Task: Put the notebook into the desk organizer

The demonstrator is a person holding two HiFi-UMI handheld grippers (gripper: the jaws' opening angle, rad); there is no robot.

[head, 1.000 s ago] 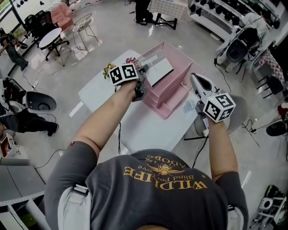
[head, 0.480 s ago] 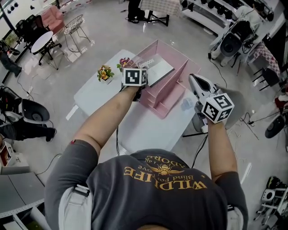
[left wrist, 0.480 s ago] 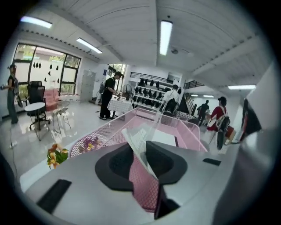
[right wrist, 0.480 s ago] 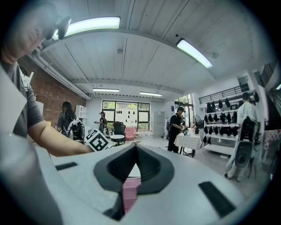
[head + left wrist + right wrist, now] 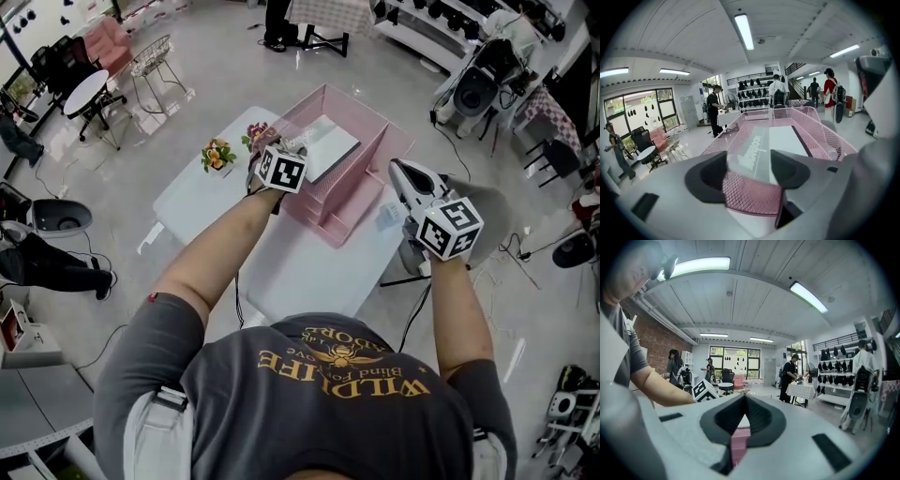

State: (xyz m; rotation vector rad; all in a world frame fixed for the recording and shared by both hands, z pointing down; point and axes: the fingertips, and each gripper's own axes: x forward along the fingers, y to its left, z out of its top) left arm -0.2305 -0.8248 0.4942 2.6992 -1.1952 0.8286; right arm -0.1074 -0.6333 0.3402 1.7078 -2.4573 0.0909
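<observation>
As left tongs [image 5: 749, 164] open astride organizer wall [image 5: 752, 193], right tongs [image 5: 744, 401] clenched, white table [image 5: 309, 267], showroom [image 5: 220, 56].

Out of sight or unclear, as I read it from here:

- Left gripper [image 5: 749, 158]: the head view gives me only its marker cube [image 5: 282, 171], which hides the jaws. In its own view the jaws have just been opening, with the desk organizer's [image 5: 333, 220] mesh wall in the gap.
- Notebook [image 5: 328, 145]: the cube covers its near corner. Its cover print is blurred behind the mesh and unreadable.
- Table [image 5: 309, 272]: the person's arms and torso cover the near edge.
- Right gripper [image 5: 745, 399]: cut off at the left gripper view's right edge. Only a pink sliver shows past its closed jaws.
- Flower pot [image 5: 217, 153]: too small to identify.
</observation>
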